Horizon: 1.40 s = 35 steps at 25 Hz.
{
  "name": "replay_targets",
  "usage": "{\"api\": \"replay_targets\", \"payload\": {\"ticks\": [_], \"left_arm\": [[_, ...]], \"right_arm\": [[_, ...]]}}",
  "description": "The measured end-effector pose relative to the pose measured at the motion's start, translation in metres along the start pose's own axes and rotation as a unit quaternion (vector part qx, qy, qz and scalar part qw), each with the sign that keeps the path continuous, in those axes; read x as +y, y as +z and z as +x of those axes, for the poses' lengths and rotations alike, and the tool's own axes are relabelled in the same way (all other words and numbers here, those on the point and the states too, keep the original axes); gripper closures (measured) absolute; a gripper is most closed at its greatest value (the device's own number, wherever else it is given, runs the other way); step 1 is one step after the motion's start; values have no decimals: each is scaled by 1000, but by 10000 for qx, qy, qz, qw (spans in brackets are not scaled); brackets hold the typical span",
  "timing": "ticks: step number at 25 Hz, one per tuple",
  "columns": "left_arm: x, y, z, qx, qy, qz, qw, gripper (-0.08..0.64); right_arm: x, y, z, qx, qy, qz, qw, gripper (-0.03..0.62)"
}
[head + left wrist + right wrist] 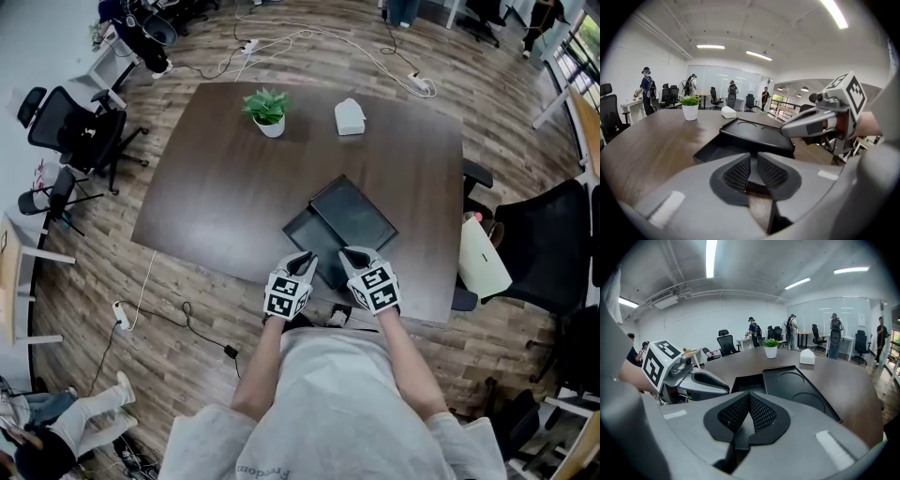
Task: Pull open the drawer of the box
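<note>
Head view, with both gripper views. The box (354,212) lies on the dark worktop (216,187), towards its near edge, with its lid showing two round recesses. The drawer (307,234) already stands drawn out on the box's left, near side, its tray open to view. The left gripper (302,259) hovers just near of the drawer, its tongs narrow, with only a slit between the pads (738,173) and nothing in it. The right gripper (356,255) is beside it at the box's near edge, its tongs closed tip to tip and empty. A potted plant (267,111) and a white object (350,117) stand well apart at the far side. Judged risks: neither gripper holds the box, so any further pull could drag the whole box towards the near edge instead of moving the drawer. A drawer already this far out may also slip free of its housing and tip off the worktop.
</note>
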<state>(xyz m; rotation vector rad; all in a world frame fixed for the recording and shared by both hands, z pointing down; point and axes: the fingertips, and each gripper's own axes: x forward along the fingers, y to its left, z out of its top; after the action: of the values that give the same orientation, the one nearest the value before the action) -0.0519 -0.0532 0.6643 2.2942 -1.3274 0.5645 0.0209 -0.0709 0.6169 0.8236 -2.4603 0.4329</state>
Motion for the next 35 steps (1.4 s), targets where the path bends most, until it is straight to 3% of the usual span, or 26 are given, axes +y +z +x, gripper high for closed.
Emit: {"api": "replay_targets", "payload": {"ticks": [8, 35], "left_arm": [[3, 3, 6, -80, 40, -74, 9999, 505], [4, 2, 17, -2, -21, -85, 10000, 505]], "right_arm": [[-5, -3, 4, 48, 9, -19, 10000, 591], [-14, -12, 11, 262, 55, 81, 9996, 591]]}}
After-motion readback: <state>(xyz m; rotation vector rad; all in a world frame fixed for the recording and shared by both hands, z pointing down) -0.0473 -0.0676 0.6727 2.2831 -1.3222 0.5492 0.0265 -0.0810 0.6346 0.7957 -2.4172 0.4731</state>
